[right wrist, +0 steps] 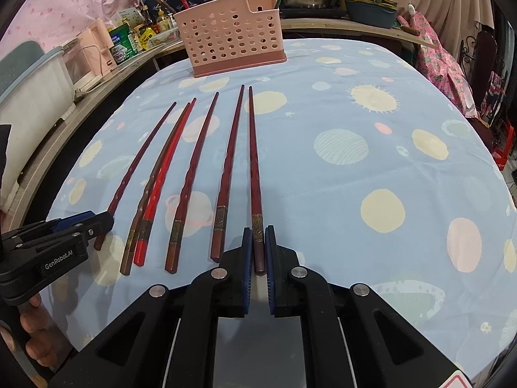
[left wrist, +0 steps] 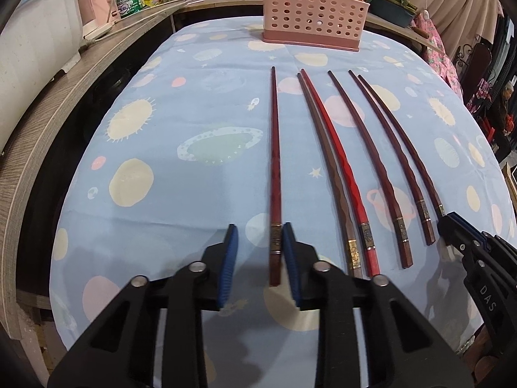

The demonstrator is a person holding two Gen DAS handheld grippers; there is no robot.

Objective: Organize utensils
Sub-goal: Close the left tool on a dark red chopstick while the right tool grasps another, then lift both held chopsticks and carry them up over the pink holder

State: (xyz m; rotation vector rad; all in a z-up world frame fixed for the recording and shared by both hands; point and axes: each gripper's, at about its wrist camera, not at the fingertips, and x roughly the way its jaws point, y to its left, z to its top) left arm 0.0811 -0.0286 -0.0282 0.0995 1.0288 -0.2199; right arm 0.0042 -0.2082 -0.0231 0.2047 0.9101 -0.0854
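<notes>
A cluttered kitchen surrounded the bench [left wrist: 161, 148], which wore a pale blue cloth printed with planets and suns. A pink perforated basket [left wrist: 310, 9] stood at the far edge.

Six chopsticks lay in a fan on the cloth, thick ends toward the operator, tips toward the basket, long axes running near to far.

The left hand-held gripper [left wrist: 260, 232] straddled the thick end of the leftmost chopstick [left wrist: 275, 174]. The jaws stood partly apart; the stick sat against the right pad with a clear gap at the left pad, so no firm grip was evident.

The right hand-held gripper [right wrist: 258, 237] was closed nearly all the way on the banded thick end of the rightmost chopstick [right wrist: 253, 168], both pads against it.

Judgement: each stick lay straight ahead of its own gripper, along the line of the fingers, with the basket beyond the tips. The four middle sticks lay between the two grippers, none plainly nearer one.

Legible writing: "GenRobot.AI" on the left gripper body in the right wrist view; "DAS" on the right gripper body in the left wrist view. Labels on the background bottles were unreadable.
</notes>
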